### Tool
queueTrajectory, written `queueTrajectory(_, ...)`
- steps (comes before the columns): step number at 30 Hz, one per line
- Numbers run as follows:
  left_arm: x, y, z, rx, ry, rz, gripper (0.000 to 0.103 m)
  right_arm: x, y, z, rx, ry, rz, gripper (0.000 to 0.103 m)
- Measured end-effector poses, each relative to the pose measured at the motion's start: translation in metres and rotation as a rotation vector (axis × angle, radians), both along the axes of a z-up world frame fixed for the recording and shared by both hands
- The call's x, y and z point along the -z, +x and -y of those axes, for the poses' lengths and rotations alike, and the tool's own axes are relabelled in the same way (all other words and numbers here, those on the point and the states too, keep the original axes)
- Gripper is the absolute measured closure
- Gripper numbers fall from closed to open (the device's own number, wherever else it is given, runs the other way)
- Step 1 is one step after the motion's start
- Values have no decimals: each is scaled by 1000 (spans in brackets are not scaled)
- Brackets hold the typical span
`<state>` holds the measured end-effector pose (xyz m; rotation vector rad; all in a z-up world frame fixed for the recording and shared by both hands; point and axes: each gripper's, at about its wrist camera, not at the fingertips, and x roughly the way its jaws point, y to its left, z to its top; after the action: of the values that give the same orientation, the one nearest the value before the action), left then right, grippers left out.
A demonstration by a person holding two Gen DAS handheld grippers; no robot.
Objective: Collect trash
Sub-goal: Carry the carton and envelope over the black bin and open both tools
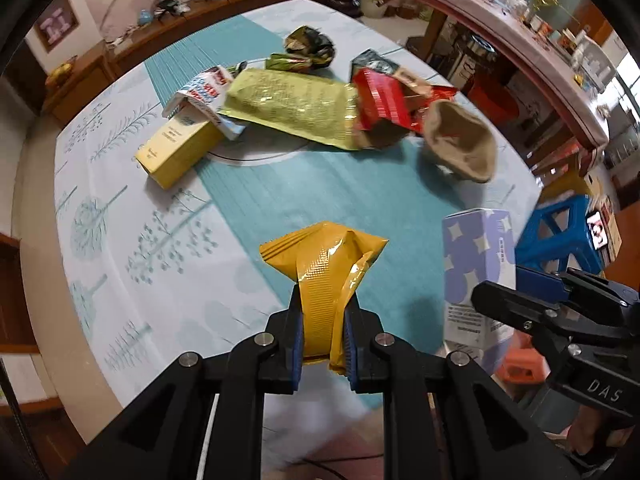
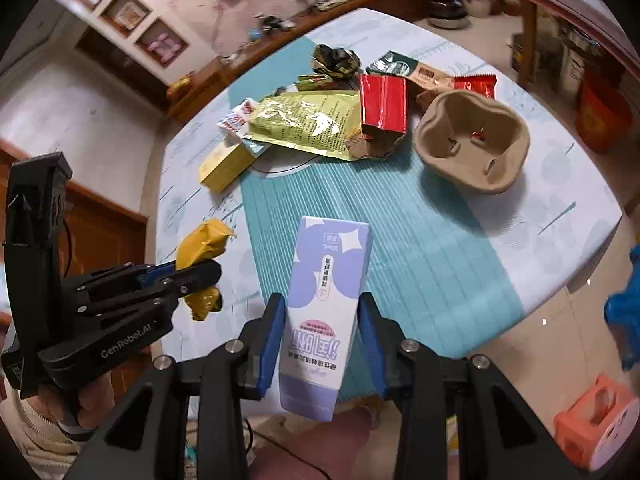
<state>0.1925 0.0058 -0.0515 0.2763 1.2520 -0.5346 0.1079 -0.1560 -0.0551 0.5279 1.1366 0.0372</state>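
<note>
My left gripper (image 1: 324, 304) is shut on a crumpled yellow wrapper (image 1: 320, 256) and holds it above the near part of the table; its top fans out past the fingertips. From the right wrist view, that left gripper (image 2: 192, 276) and the yellow wrapper (image 2: 204, 244) hang at the left. My right gripper (image 2: 320, 308) is shut on a tall purple-and-white carton (image 2: 332, 264), with a blue pad pressed on each side. The same purple carton (image 1: 476, 256) appears in the right gripper (image 1: 492, 296) at the right of the left wrist view. Both items are off the table.
A pile of trash lies on the far half of the tablecloth (image 1: 140, 240): a yellow box (image 1: 180, 148), a large yellow-green bag (image 1: 292, 108), a red wrapper (image 1: 380, 100) and a brown pulp cup holder (image 2: 472, 144). A blue stool (image 1: 560, 232) and an orange stool (image 2: 596, 416) stand on the floor at the right.
</note>
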Motion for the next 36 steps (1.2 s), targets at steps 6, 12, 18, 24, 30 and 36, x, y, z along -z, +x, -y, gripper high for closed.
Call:
queueTrajectory(6, -6, -72, 34, -140, -22, -2, 89, -11, -46, 46, -105, 7, 42, 66)
queueTrajectory(12, 18, -140, 68, -232, 21, -70, 89, 8, -97, 84, -198, 38, 0, 66)
queueTrajectory(18, 32, -184, 81, -230, 115, -93, 89, 40, -136, 105, -202, 116, -74, 66)
queueTrajectory(24, 66, -200, 84, -212, 161, -146, 89, 83, -159, 104, -174, 161, -148, 66)
queueTrajectory(30, 134, -206, 79, -220, 168, -212, 89, 145, -175, 95, -122, 181, -219, 66)
queueTrajectory(36, 218, -207, 76, -219, 144, -244, 89, 229, -188, 85, -73, 159, -264, 66)
